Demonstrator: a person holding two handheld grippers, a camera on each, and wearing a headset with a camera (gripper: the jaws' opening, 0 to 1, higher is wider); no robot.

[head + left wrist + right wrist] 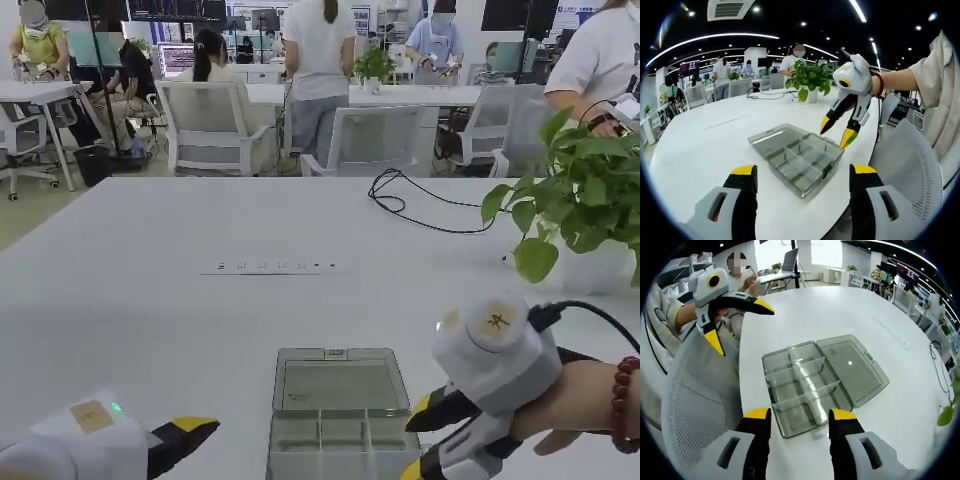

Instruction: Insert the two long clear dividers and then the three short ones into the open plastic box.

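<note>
Here, between left gripper point(804, 172) and right gripper point(800, 415), both spread wide and holding nothing: open plastic box point(340, 415) on the white table point(150, 300), lid point(340, 385) laid flat behind, clear dividers point(802, 385) already seated inside.

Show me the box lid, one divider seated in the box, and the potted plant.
Box lid point(852, 367): right gripper view, middle of the flat panel.
Divider point(805, 391): right gripper view, midway along its top edge.
Potted plant point(575, 195): head view, leaves.

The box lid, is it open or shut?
Open. The lid lies flat on the table beside the box, and the dividers inside show.
</note>
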